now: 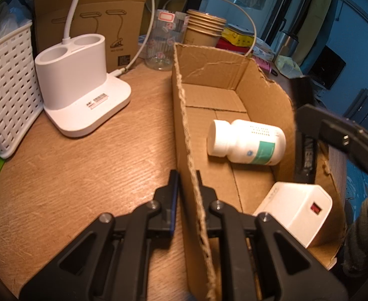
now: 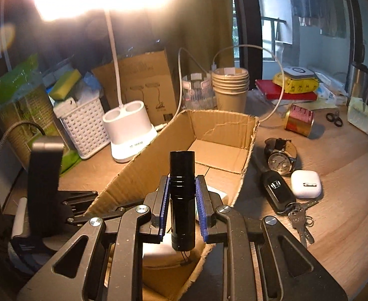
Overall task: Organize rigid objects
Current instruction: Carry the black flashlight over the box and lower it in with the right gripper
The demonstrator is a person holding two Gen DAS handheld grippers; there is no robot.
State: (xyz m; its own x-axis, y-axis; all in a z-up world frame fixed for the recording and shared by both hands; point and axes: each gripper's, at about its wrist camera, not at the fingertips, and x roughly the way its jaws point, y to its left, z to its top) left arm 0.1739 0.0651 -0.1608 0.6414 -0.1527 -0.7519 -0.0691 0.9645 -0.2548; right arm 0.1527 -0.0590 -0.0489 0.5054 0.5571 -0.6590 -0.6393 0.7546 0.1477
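Right wrist: flashlight (image 2: 182,195) between tongs (image 2: 182,188).

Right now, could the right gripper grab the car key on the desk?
Probably not yet: the right gripper is shut on the black flashlight. The car key lies uncovered beside the cardboard box.

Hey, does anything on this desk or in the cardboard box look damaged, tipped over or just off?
The open brown cardboard box has ragged, torn top edges. Inside it, the white plastic pill bottle lies on its side. On the wooden desk beside the box, the small gold and pink tin can is also tipped over. Nothing looks spilled.
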